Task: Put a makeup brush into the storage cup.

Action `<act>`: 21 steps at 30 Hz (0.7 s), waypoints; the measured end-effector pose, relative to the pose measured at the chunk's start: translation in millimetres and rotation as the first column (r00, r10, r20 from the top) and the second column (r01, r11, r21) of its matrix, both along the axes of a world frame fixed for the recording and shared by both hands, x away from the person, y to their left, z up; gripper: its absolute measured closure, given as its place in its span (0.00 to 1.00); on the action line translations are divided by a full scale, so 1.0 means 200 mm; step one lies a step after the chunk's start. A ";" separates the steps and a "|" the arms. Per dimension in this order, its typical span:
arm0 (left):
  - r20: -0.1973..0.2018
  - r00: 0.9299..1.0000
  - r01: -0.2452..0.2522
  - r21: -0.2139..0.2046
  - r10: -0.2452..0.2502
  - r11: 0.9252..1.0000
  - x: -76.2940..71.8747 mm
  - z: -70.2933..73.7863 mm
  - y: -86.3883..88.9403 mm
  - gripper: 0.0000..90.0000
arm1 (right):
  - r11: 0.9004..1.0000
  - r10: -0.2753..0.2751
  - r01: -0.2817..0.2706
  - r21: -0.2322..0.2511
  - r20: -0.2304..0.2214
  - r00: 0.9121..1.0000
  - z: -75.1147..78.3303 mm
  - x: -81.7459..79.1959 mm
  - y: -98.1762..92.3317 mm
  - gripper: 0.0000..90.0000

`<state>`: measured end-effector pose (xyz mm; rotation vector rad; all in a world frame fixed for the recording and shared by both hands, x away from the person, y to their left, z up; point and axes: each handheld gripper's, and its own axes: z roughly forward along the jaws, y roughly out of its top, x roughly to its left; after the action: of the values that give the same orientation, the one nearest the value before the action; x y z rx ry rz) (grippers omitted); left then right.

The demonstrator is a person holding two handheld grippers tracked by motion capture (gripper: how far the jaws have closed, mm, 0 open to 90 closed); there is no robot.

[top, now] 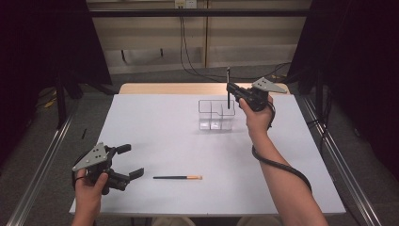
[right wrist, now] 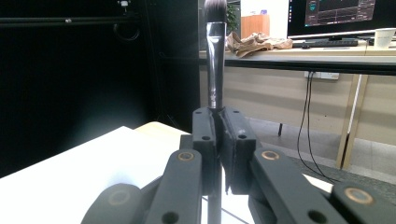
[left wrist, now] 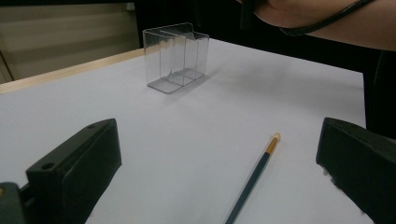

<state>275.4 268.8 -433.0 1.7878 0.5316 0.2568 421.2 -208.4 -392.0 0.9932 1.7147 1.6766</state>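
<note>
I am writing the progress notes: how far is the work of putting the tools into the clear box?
Nothing sits in the clear organizer yet. The right gripper holds the makeup brush upright above it. The pencil lies on the table by the open left gripper.

Lab: black curtains (top: 42,42), monitor (right wrist: 341,16)

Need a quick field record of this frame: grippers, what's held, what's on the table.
right gripper: shut on the makeup brush, held upright, bristles up, over the clear organizer
left gripper: open, holding nothing, near the table's front left corner
pencil: flat on the white table, ahead of the left gripper's jaws, untouched
clear organizer: compartmented, upright near the far side of the table; its compartments look empty
brush tip vs organizer: handle end hangs at the rim; cannot tell whether it is inside
</note>
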 end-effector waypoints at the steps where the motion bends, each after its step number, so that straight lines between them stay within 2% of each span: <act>1: 0.003 1.000 0.004 0.002 -0.004 1.000 0.00 0.00 0.00 0.00 | 1.000 0.000 0.000 0.002 -0.004 1.000 0.00 0.00 0.00 0.94; 21: 0.004 1.000 0.007 0.002 -0.007 1.000 0.00 0.00 -0.01 0.00 | 1.000 -0.001 0.001 -0.011 -0.012 1.000 -0.05 0.01 -0.01 0.94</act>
<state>275.5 267.5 -432.8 1.7901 0.5226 0.2564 423.5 -211.0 -402.6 1.0006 1.7288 1.6625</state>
